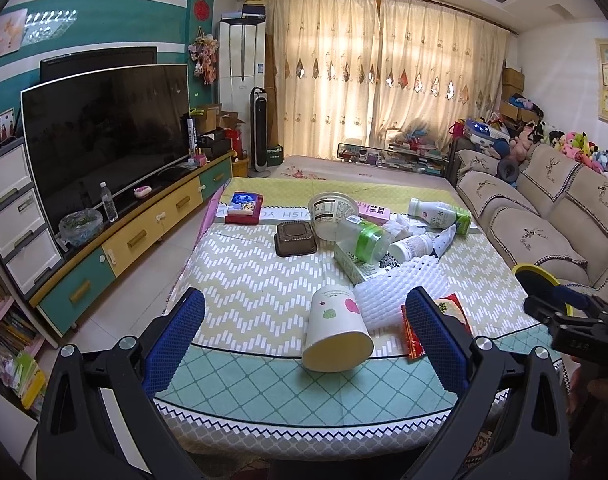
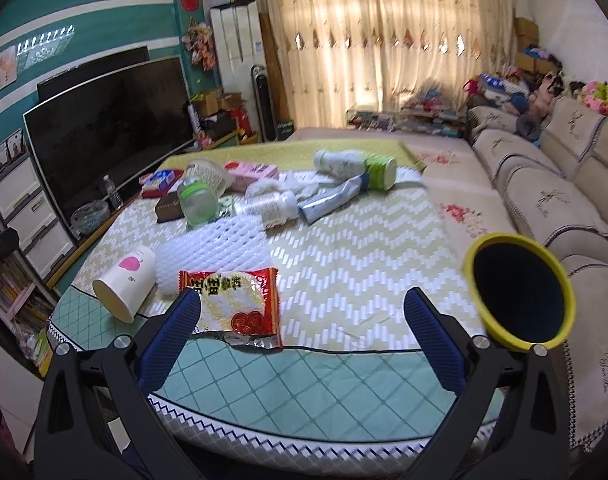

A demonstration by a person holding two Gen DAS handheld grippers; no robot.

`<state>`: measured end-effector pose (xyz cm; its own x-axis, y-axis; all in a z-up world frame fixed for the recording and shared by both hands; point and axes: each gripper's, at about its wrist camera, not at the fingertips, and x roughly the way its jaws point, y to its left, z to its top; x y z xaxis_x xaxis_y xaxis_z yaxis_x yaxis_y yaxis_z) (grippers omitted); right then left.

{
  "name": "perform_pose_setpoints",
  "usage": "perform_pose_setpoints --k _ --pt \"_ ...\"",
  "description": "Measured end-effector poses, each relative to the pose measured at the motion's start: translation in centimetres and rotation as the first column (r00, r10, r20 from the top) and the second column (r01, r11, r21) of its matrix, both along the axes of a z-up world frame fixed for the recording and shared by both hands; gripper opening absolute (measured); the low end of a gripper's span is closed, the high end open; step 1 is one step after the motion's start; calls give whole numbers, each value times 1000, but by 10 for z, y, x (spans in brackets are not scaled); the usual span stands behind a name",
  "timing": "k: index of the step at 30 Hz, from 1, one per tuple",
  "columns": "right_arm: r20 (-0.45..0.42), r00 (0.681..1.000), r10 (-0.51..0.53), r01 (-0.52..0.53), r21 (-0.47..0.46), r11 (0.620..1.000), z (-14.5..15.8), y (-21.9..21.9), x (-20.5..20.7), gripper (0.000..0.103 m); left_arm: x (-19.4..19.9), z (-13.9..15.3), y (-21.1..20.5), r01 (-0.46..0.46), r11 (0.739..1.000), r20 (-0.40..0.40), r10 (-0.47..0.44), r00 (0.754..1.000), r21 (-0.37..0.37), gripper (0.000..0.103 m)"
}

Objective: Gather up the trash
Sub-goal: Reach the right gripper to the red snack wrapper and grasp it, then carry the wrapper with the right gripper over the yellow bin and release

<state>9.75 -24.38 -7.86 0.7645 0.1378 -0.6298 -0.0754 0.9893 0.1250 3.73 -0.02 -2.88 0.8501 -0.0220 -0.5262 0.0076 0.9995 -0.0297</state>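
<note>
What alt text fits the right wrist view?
The open right gripper hovers over the near edge of a cloth-covered table, with a red-and-white snack wrapper lying beside its left finger. Left of it lies a tipped white paper cup; bottles and cartons are piled farther back, and a yellow-rimmed bin shows at right.

On the table (image 1: 264, 304), a tipped paper cup (image 1: 337, 330) lies nearest, left of the snack wrapper (image 2: 236, 304), with the foam net (image 2: 216, 252) just behind both, a heap of bottles (image 2: 343, 166) and cartons (image 1: 353, 266) farther back, and a sofa (image 2: 543, 184) to the right.
</note>
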Motion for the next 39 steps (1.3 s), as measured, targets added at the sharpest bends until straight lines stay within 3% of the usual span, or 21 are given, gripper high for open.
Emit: perform_pose_setpoints --k 7,9,11,16,18,22,23,26,33,39 --pt "-77 993 86 -85 20 996 -30 22 32 97 22 -7 0 17 1000 -12 -17 1000 1 99" --pt "-104 989 100 -99 17 995 -39 29 39 95 28 -9 -1 23 1000 -15 -23 1000 6 99" --pt "-143 983 118 -115 29 993 -51 33 49 87 33 -11 -3 28 1000 -18 -28 999 8 99" --pt "-208 968 138 -130 49 990 -70 38 67 84 41 -15 -5 38 999 -26 -37 999 9 99" --pt "-227 963 148 -140 53 989 -75 41 72 75 43 -16 -5 40 999 -30 -40 999 7 99" --pt "-257 951 172 -160 66 985 -80 46 74 39 47 -18 -5 40 999 -33 -40 999 7 99" --pt "-255 951 175 -163 67 984 -80 46 73 25 47 -18 -5 39 999 -34 -39 999 7 99" --pt "-237 954 184 -168 83 982 -75 41 66 11 48 -19 -4 39 999 -41 -39 998 4 99" --pt "-149 977 152 -142 79 987 -41 17 44 7 52 -22 -10 53 999 -48 -53 997 0 99" --pt "-86 996 -22 27 58 998 -19 -47 37 7 56 -25 -19 76 997 -61 -75 995 1 99"
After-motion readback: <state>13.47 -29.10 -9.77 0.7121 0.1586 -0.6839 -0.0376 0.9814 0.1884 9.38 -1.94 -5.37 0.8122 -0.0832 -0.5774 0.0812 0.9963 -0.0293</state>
